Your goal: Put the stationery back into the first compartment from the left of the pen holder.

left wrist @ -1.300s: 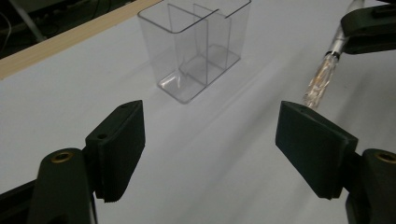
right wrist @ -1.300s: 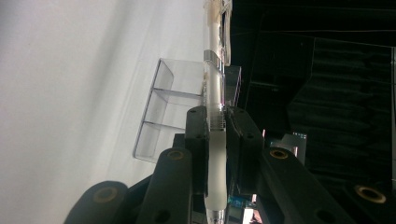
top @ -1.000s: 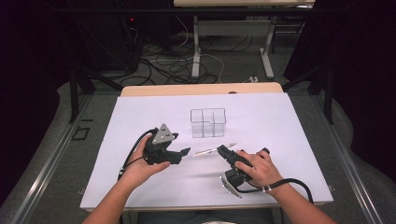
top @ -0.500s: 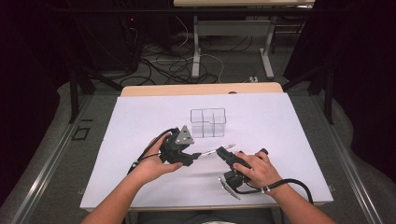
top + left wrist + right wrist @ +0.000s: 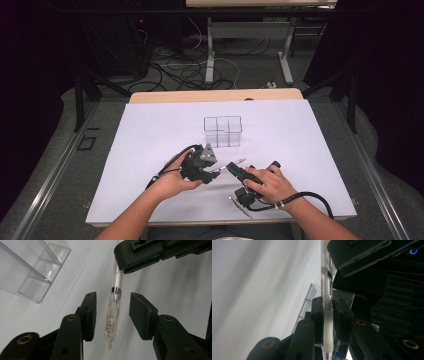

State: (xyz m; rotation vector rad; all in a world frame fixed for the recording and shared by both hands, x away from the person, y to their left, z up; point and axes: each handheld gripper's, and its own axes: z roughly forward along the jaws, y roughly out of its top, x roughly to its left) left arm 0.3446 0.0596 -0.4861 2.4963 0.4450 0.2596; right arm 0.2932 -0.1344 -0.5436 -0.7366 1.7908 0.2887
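- Left gripper, seen from the high view, has slid in from the left of the white-covered counter to meet the right gripper; earlier it stood well apart. The clear organiser stands just behind them, as before.
- Left gripper view: its jaws have just been closing around the clear pen, which hangs between the pads with a gap on each side, so they are spread yet, not pinching. The pen's far end is clamped by the right gripper.
- Right gripper view: the right gripper is pressed onto the pen. A handover looks close; the left needs to finish closing.
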